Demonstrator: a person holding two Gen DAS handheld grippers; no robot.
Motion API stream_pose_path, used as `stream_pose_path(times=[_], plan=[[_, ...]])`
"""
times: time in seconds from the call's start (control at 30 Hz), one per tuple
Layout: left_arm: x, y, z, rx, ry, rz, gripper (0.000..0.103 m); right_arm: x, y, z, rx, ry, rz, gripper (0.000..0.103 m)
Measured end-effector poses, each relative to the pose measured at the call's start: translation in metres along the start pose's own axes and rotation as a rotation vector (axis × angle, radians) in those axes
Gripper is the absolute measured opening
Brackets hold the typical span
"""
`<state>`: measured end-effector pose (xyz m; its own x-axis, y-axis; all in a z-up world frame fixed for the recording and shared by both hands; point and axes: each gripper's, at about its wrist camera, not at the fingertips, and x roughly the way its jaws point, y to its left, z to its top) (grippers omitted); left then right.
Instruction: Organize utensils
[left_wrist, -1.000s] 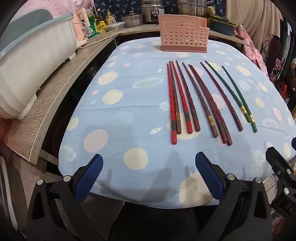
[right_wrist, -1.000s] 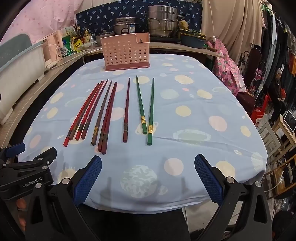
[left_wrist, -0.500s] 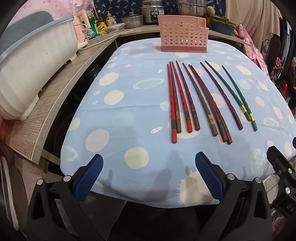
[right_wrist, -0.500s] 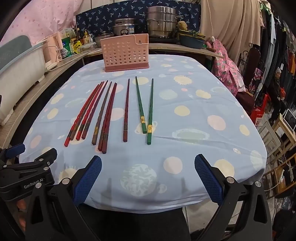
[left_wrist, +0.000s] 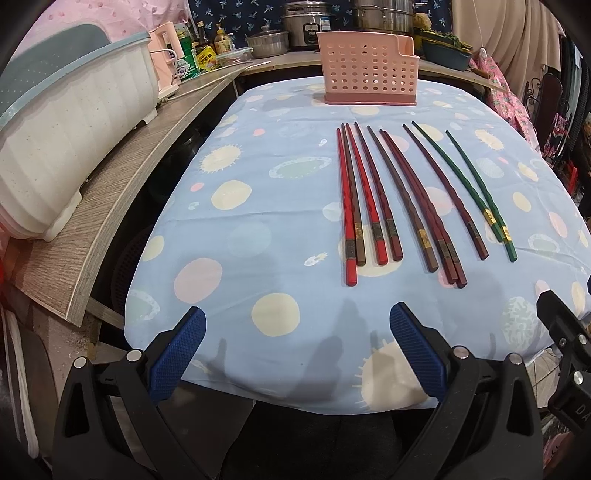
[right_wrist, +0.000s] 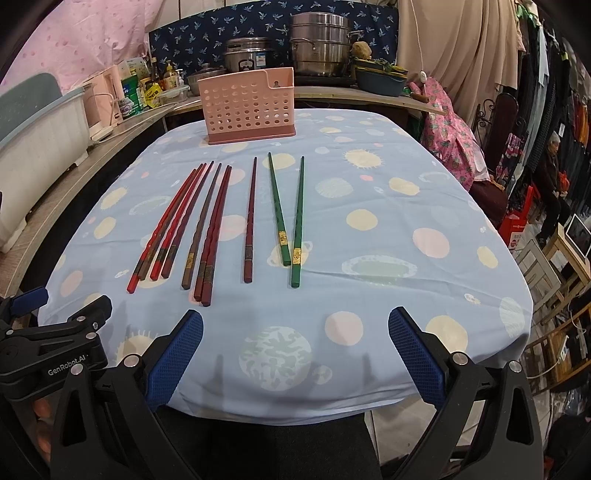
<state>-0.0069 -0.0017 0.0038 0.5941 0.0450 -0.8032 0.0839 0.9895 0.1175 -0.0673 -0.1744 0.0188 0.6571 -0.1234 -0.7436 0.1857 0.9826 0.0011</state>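
You hold the left hand-held gripper (left_wrist: 293, 345) and the right hand-held gripper (right_wrist: 295, 347) released over the near edge of the surface (right_wrist: 388, 206), with the chopsticks (right_wrist: 212, 229) in a row mid-surface and the pink basket (right_wrist: 246, 107) at its far edge.

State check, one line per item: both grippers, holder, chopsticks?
left gripper: open, empty, hovering at the table's near edge
right gripper: open, empty, hovering at the near edge
pink holder: upright at the far end, no utensils visible inside
red and brown chopsticks: lying flat in a row, untouched
green chopsticks: lying flat, crossing near their thick ends
tablecloth: spread flat
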Motion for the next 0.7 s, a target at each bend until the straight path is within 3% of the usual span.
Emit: stream_pose_path(times=[0.7], plan=[[0.0005,0.0007,-0.0011,-0.001,0.0,0.004,0.095,-0.0004,-0.0001,-0.0005,0.002,0.0,0.002,0.096]])
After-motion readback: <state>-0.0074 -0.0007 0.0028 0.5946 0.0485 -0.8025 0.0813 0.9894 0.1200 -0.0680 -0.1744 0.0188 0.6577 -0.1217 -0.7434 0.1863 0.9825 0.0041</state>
